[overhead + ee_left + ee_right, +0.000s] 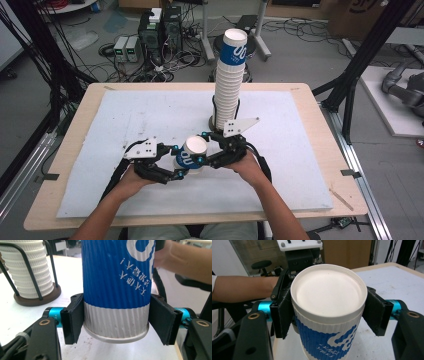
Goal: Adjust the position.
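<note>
Both my left gripper [176, 161] and right gripper [204, 148] clamp one paper cup [190, 152] above a white mat [150, 120] on a wooden table [80, 120]; cables litter the grey floor [310, 60].

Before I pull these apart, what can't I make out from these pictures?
- High view: the seam of the blue-and-white ribbed paper cup, hidden by left gripper and right gripper.
- Left gripper view: the cup's top, cut off by the upper edge.
- Right gripper view: the cup's base, cut off below.
- Tall stack of white cups: count too small.

cup [192, 152] before stack [229, 90]
</note>
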